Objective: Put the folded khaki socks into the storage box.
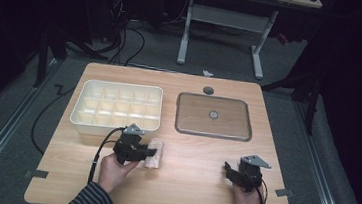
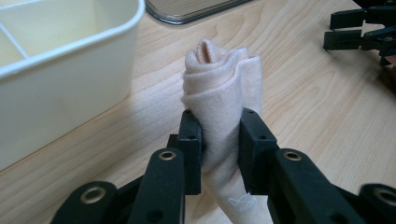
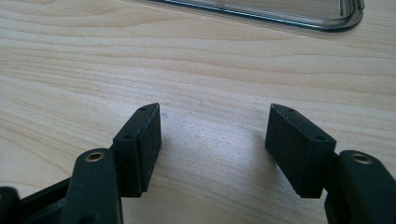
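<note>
two big things sit on the pale wooden table (image 1: 186,183): a cream plastic divided box with many small compartments (image 1: 116,107) at centre left of the high view, and a clear flat rectangular lid with a dark rim (image 1: 214,116) just to its right, apart from it. smaller, at lower centre left, the left gripper (image 1: 150,152) pinches a rolled pale pink soft cloth, sock-like (image 1: 154,153), lying just below the box's near wall and close to it. in the left gripper view the black pads (image 2: 192,140) press on both sides of the roll's lower part, squeezing it narrow, while the loose folded end (image 2: 219,74) flares above them. the right gripper (image 1: 226,169), at lower right of the high view, rests on the table with jaws spread and nothing between them; its pads (image 3: 144,144) stand well apart over bare wood. the cloth looks light, limp and compressible, not fragile and not slippery; a grip across the middle of the roll should keep the layers from unwinding, whereas a hold on one edge would likely let it fall open. a small white printed mark (image 2: 243,202) sits on the cloth near the bottom of the frame, too small and skewed to read.
</note>
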`<action>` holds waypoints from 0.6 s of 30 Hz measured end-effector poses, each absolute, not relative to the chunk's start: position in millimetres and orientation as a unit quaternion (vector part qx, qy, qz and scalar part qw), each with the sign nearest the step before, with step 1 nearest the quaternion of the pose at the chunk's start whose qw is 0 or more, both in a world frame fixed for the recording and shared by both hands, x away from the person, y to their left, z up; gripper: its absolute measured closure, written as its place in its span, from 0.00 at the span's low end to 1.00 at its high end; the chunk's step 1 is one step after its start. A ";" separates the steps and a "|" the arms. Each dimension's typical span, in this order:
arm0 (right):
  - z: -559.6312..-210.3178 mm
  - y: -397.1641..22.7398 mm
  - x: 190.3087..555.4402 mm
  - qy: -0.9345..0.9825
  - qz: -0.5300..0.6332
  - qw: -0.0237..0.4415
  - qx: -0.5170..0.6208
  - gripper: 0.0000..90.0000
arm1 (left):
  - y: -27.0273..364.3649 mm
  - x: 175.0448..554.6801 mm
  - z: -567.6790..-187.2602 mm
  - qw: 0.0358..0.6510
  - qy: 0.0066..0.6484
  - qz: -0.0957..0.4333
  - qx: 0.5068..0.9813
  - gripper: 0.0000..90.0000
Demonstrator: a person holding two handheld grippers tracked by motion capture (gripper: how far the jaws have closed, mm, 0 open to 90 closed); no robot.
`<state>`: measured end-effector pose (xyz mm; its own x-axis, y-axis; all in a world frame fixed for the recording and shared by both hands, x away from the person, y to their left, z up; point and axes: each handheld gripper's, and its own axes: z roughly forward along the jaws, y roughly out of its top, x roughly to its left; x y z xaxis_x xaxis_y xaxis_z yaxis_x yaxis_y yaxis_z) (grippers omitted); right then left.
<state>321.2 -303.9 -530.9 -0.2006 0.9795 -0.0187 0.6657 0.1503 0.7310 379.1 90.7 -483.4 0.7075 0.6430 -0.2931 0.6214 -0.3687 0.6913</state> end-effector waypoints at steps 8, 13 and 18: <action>-530.8 -303.5 321.1 0.714 0.302 0.258 0.577 0.40 | 98.3 378.6 -480.5 0.407 0.384 0.005 0.829 0.81; -530.9 -303.4 321.4 0.714 0.304 0.258 0.576 0.40 | 106.0 376.0 -477.7 0.410 0.389 0.003 0.825 0.81; -531.0 -303.4 321.4 0.714 0.304 0.258 0.576 0.40 | 113.5 374.9 -476.5 0.413 0.390 -0.003 0.823 0.81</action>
<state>321.4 -303.4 -531.0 -0.2039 0.9788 -0.0180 0.6659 0.1521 0.7303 374.9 113.5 -476.5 0.6960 0.6397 -0.3263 0.6442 -0.3555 0.6772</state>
